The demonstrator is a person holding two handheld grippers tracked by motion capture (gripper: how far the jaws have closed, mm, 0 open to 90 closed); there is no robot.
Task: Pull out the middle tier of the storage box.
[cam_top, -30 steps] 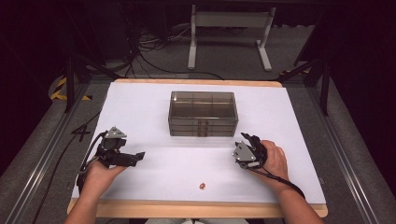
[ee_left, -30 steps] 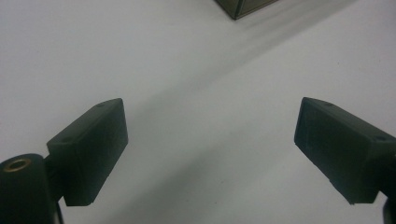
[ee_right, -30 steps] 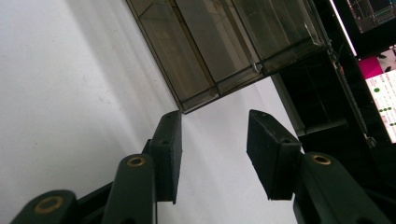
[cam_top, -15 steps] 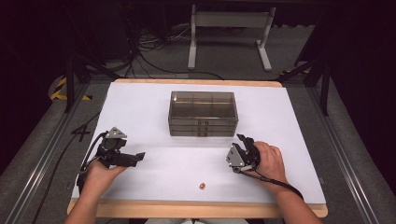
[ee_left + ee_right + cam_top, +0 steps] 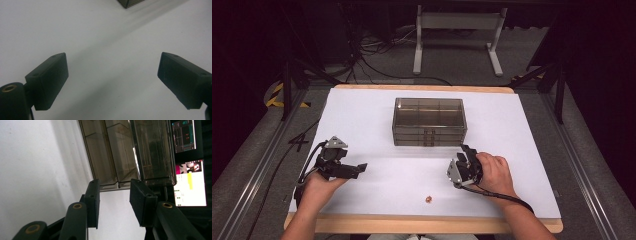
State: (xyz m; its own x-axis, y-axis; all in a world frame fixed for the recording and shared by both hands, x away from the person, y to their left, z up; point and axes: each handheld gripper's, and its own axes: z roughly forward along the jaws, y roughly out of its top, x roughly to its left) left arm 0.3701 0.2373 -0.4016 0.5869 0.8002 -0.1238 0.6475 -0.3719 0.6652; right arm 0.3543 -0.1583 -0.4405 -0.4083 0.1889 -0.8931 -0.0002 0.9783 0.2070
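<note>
A smoky clear drawer box (image 5: 429, 122) stands mid-table on the white sheet (image 5: 362, 115). A small orange piece (image 5: 428, 199) lies near the front edge. My left gripper (image 5: 360, 168) rests at the front left and points right. Its jaws are wide apart over bare sheet in the left gripper view (image 5: 112, 72), where a corner of the drawer box (image 5: 130, 2) shows at the top. My right gripper (image 5: 467, 151) sits just in front of the box's right end. In the right gripper view (image 5: 113, 195) its jaws are apart with nothing between them, and the drawer box (image 5: 125, 152) is close ahead.
Wooden table edges frame the white sheet (image 5: 532, 150). Beyond the table are a dark floor, cables (image 5: 377, 65) and a white metal stand (image 5: 457, 35). A lit monitor (image 5: 190, 182) shows in the right gripper view past the box.
My right gripper has shifted a little left and toward the front edge, with the hand turning. The left gripper has stayed put.
</note>
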